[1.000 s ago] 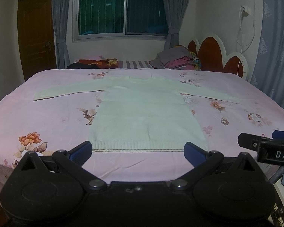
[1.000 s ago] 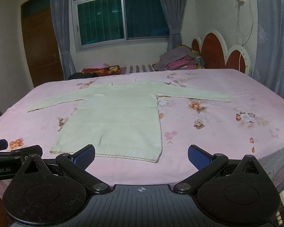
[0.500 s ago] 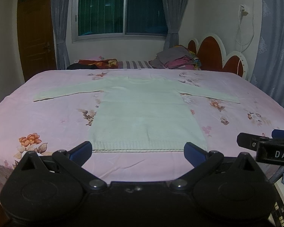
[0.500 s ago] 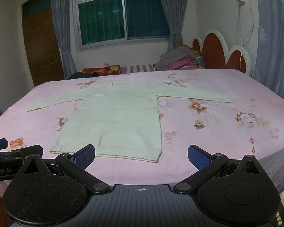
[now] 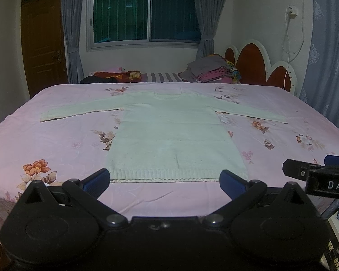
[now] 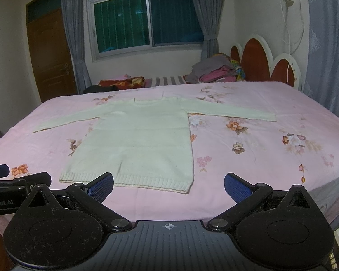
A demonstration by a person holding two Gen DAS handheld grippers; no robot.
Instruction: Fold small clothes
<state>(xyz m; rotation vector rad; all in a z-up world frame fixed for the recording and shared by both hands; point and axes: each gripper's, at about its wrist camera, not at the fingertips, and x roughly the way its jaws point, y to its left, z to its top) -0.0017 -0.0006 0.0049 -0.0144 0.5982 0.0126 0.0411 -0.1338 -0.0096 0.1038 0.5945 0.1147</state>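
A pale cream knitted sweater (image 5: 174, 135) (image 6: 140, 140) lies flat on the pink floral bed, both sleeves spread out sideways, ribbed hem towards me. My left gripper (image 5: 165, 181) hovers open just short of the hem, its blue pads wide apart with nothing between them. My right gripper (image 6: 168, 186) is open too, held near the hem's right corner, and it is empty. The right gripper's finger (image 5: 314, 174) shows at the right edge of the left wrist view; the left gripper's finger (image 6: 18, 180) shows at the left edge of the right wrist view.
The pink floral bedsheet (image 5: 56, 140) surrounds the sweater with bare room on both sides. A pile of folded clothes (image 5: 212, 70) sits at the far end by the scalloped headboard (image 5: 260, 67). A wooden door (image 5: 43, 45) and curtained window (image 5: 147, 13) are behind.
Almost nothing has changed. Both grippers stay open near the hem with only a slight drift of view.
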